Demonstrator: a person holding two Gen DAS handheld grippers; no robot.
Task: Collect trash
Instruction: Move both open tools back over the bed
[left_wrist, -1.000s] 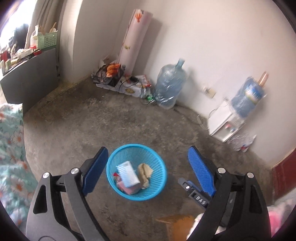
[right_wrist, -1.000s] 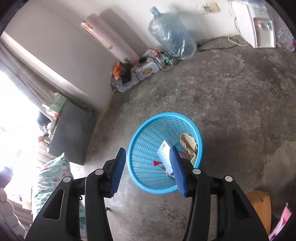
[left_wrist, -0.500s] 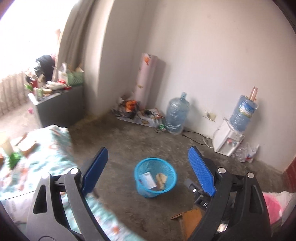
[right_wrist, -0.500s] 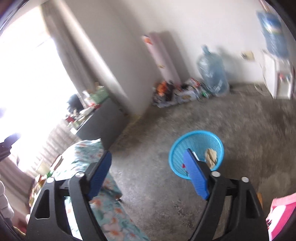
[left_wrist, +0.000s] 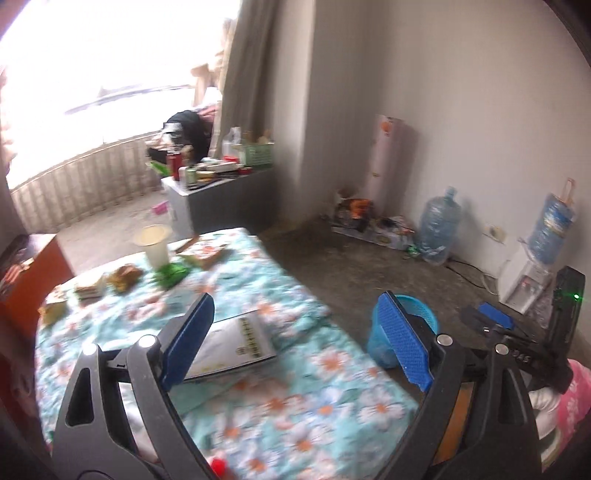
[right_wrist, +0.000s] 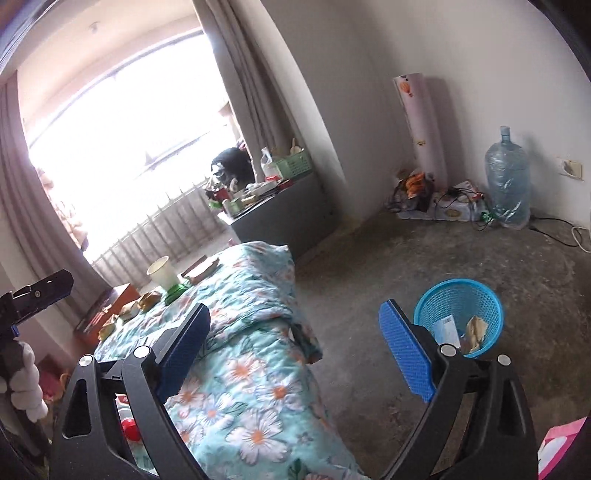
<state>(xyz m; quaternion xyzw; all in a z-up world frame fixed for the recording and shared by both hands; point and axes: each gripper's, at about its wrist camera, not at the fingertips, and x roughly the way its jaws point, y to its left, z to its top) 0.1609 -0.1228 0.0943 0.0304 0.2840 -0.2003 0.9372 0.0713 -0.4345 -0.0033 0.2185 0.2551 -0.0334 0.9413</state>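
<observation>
STEP: fetch next trash | TOOLS: L tool (left_wrist: 291, 343) wide, empty; R tool (right_wrist: 299, 354) jaws just opened, empty | BIN (right_wrist: 460, 314): on floor beside bed (right_wrist: 255, 369), some trash in | TGT: cup (right_wrist: 162, 271), wrappers (right_wrist: 142, 301) at far end of bed | DO: pick 1 item per tool, approach from above, avoid snagging quilt.

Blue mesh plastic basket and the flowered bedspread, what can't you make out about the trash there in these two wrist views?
- Blue mesh plastic basket, left wrist view: its contents are hidden by the left gripper's blue finger.
- Same basket, right wrist view: paper scraps show, but its bottom is hidden by its wall.
- Small brownish items on the flowered bedspread: too blurred to identify.
- Red object, right wrist view: mostly hidden behind the finger's frame.
</observation>
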